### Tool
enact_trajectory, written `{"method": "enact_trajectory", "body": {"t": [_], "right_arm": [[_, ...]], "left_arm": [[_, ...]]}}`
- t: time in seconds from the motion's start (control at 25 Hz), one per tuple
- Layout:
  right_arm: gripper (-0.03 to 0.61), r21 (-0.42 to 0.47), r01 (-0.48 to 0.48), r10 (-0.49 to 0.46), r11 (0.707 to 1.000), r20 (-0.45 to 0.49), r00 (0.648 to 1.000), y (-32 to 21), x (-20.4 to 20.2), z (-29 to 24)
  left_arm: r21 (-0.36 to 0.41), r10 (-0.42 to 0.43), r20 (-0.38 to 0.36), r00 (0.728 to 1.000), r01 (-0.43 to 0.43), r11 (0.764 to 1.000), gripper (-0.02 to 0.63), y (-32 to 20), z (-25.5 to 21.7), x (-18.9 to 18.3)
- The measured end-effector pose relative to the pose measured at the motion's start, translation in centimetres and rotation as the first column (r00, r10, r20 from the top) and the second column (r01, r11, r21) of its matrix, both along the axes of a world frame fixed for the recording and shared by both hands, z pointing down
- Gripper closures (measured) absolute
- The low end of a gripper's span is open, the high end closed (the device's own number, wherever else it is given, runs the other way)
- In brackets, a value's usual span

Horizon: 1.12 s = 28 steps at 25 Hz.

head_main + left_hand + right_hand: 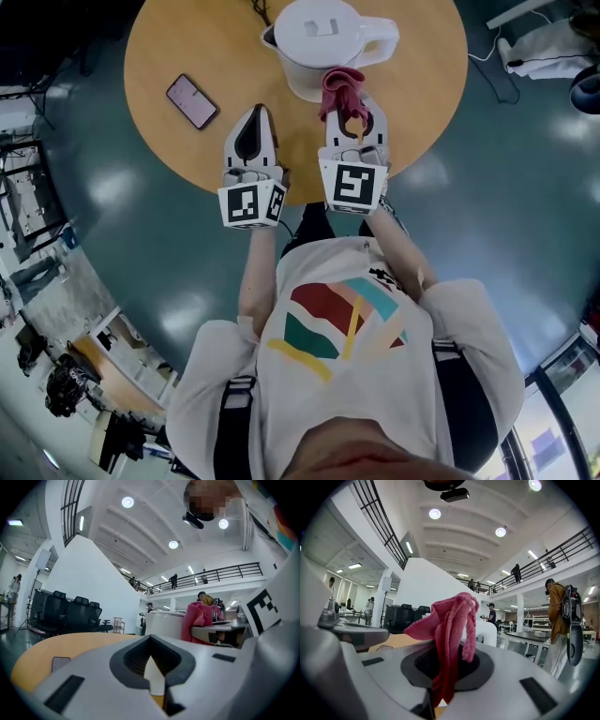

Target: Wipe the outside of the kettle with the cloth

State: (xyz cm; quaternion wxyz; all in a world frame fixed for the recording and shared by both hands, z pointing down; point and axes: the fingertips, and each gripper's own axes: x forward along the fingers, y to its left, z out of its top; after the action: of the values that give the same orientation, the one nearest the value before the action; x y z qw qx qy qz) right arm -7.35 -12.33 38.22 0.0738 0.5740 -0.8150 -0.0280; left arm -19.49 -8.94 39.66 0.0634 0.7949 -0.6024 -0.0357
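While the right tool (354, 112) clamps the pink cloth (339, 89) between its jaws, the bunched fabric sits right at the near side of the white kettle (319, 37), which stands on the round wooden surface (187, 47). Whether the fabric presses on the wall is unclear. The left tool (256, 117) hovers beside it with jaws together and nothing in them, not steadying the kettle. By my judgement the wiping is barely begun at most. The near wall, handle side, spout side and lid are all left to do.
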Motion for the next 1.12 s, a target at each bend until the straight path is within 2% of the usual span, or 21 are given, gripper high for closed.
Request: {"method": "enact_trajectory", "body": {"t": [0.2,0.44,0.72,1.12], "right_arm": [[0.54,0.012,0.042,-0.041,0.999,-0.043,0.998,-0.9,1.8,0.1],[0.54,0.014,0.064,-0.063,0.998,-0.049,0.997,-1.2,2.3,0.2],[0.54,0.0,0.046,-0.046,0.999,-0.059,0.997,-2.2,3.5,0.9],[0.54,-0.008,0.029,-0.029,1.0,-0.096,0.995,-3.7,4.8,1.2]], "left_arm": [[0.006,-0.005,-0.006,1.0,0.005,1.0,0.572,-0.2,-0.2,1.9],[0.002,-0.033,-0.01,0.999,0.033,0.999,0.572,0.0,0.1,1.8],[0.025,-0.066,-0.006,0.998,0.066,0.998,0.572,-0.8,-1.0,1.5],[-0.007,-0.066,-0.003,0.998,0.066,0.998,0.572,-0.3,0.4,1.0]]}}
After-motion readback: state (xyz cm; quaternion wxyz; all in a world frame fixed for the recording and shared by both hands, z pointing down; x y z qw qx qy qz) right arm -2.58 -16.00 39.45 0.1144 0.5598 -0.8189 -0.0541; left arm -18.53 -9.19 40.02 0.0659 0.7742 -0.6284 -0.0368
